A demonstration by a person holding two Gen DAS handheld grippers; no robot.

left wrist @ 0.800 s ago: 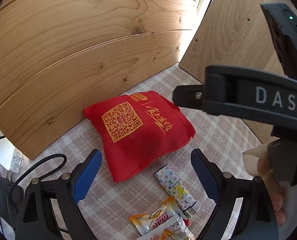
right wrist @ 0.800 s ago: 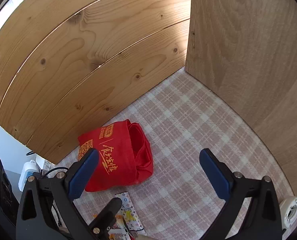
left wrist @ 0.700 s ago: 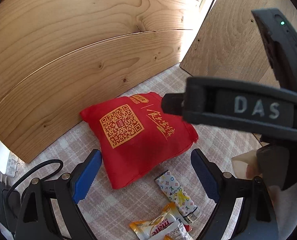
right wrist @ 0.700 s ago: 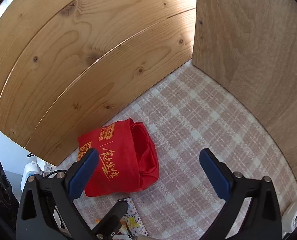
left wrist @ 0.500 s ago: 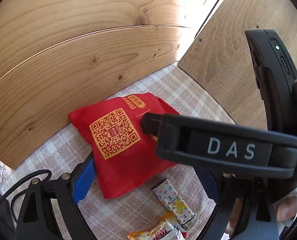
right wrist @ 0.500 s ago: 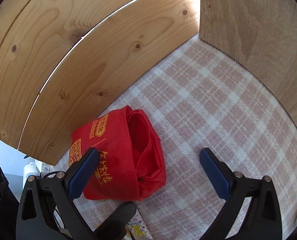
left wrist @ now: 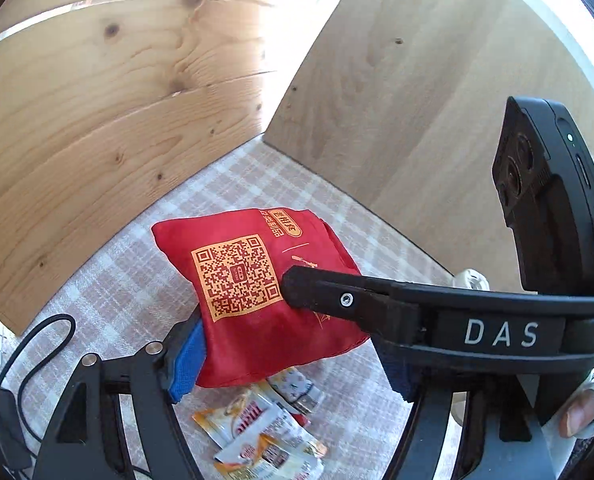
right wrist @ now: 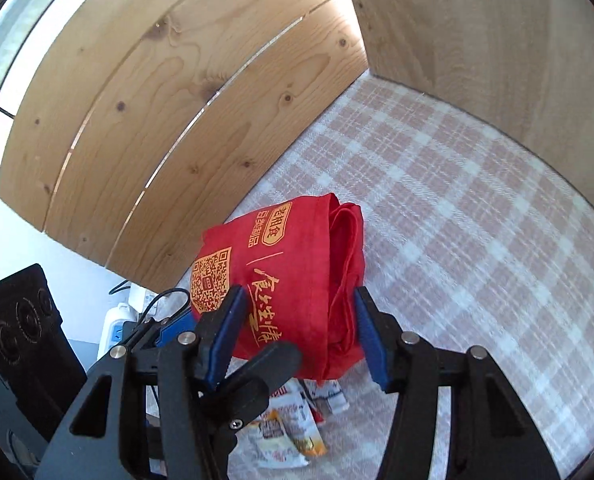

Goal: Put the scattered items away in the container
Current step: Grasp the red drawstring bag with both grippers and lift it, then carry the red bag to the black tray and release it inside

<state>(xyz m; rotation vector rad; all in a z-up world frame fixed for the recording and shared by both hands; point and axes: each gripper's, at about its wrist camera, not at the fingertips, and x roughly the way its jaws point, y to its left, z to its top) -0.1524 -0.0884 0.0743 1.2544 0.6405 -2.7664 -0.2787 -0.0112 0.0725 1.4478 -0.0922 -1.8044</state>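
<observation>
Right wrist: right tool point(right wrist: 297, 328) straddles red bag point(right wrist: 297, 264); checked cloth point(right wrist: 457, 208) rightward.

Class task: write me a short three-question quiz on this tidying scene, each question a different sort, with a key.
1. True or false: the cloth under the red bag is plaid.
2. What is printed on the bag? A: a QR code. B: a star. C: stripes.
3. Fill in: the bag sits between the fingers of ___ the left claw and the right claw.
Key: 1 true; 2 A; 3 both.
</observation>
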